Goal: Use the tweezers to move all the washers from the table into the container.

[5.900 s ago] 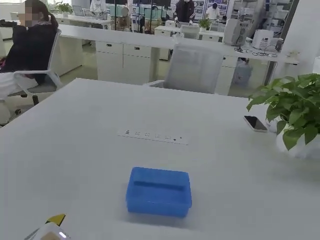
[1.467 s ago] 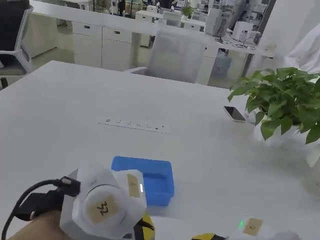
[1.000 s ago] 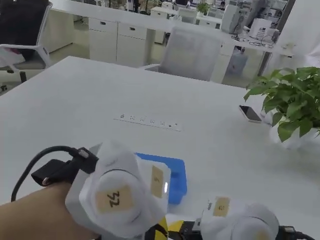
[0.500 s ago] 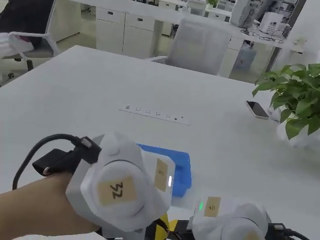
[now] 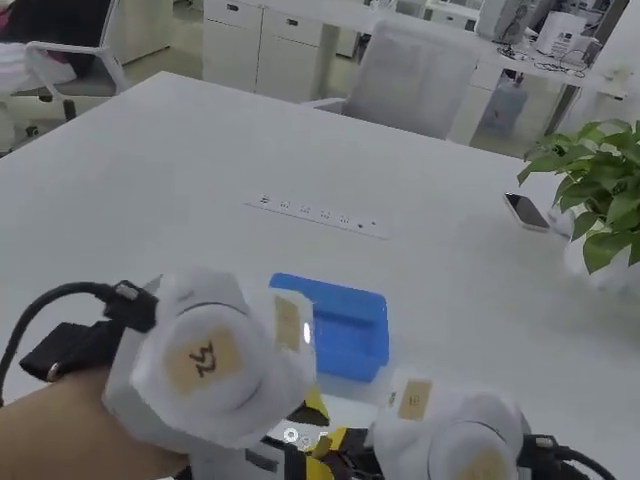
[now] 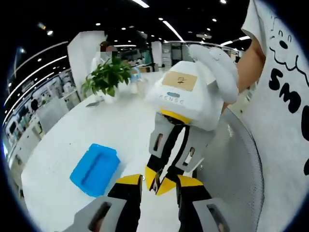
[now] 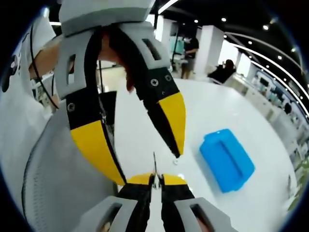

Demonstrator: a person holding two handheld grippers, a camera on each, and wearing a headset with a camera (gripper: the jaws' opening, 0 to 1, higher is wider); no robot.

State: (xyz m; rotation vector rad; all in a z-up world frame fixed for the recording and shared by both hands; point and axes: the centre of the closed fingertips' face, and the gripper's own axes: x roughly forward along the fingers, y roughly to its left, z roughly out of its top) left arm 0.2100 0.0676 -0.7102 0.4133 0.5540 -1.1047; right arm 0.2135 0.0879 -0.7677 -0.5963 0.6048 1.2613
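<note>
The blue container (image 5: pixel 340 325) sits open on the white table (image 5: pixel 150 180), just beyond both grippers. My right gripper (image 7: pixel 155 180) is shut on thin metal tweezers (image 7: pixel 154 166), whose tips stick out forward. My left gripper (image 6: pixel 159 180) is open and faces the right gripper (image 6: pixel 157 180) tip to tip, its yellow jaws on either side of the right one's tips. In the right gripper view the left gripper (image 7: pixel 145 159) comes in from above with its jaws spread. A small washer (image 7: pixel 175 163) lies on the table near the tweezers' tips, and a washer (image 5: pixel 292 435) shows between the two grippers.
A row of sockets (image 5: pixel 320 215) is set into the table's middle. A phone (image 5: pixel 527 212) and a potted plant (image 5: pixel 600 190) stand at the right. An office chair (image 5: pixel 415 80) is at the far side. A person's torso (image 6: pixel 280 121) is close behind the right gripper.
Both grippers came up from the bottom of the head view and closed in on each other in front of the container. The camera has tilted downward.
</note>
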